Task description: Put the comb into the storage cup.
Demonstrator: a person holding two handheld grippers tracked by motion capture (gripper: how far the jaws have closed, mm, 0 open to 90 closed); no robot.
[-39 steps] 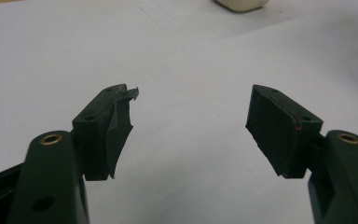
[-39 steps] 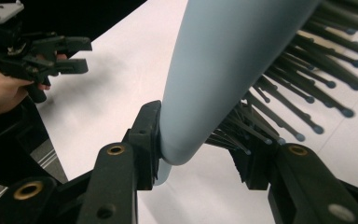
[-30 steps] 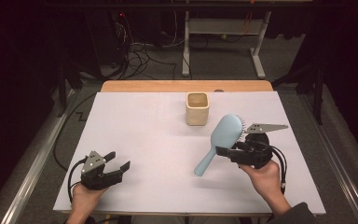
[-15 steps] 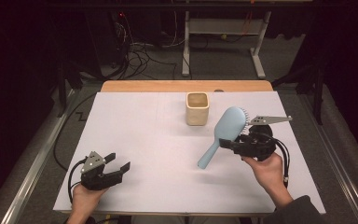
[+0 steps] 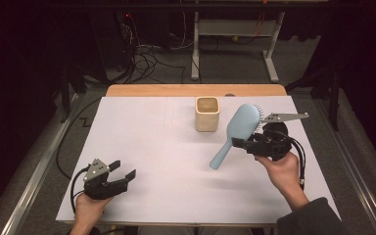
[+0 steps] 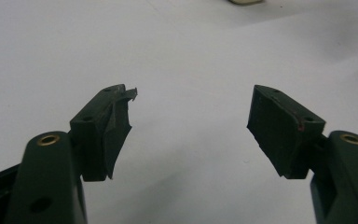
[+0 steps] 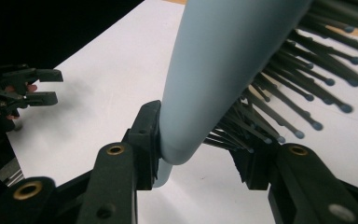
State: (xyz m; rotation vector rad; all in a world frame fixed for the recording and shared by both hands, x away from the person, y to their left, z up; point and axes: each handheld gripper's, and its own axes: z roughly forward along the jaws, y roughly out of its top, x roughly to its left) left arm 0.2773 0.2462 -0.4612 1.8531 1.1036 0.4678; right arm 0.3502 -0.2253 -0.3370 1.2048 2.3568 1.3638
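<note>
Right gripper view looks along the right gripper (image 7: 200, 154), whose two black jaws are clamped on a pale blue hairbrush (image 7: 223, 60): one jaw presses the smooth blue back low on the head, where it narrows, and the other sits among the dark, ball-tipped bristles (image 7: 307, 60) on the opposite side. The brush head rises away from the jaws toward the top of that view, and the white table (image 7: 98, 84) lies below it.

From the high view, the right gripper (image 5: 254, 143) is held up in the person's right hand (image 5: 281, 169) over the right part of the table (image 5: 166, 147). The hairbrush (image 5: 235, 132) is clear of the surface and tilted, its oval head up and away from the person, its handle slanting down and toward the left with the tip nearest the table's middle. A small beige square cup (image 5: 207, 113) stands upright just beside the brush head, to its left, near the far edge; the two are apart.

Well away, at the near left corner, the left gripper (image 5: 122, 174) rests low over the table in the left hand (image 5: 88, 208). In the left gripper view its jaws stand wide apart with nothing but bare white table between them (image 6: 191, 135).
</note>
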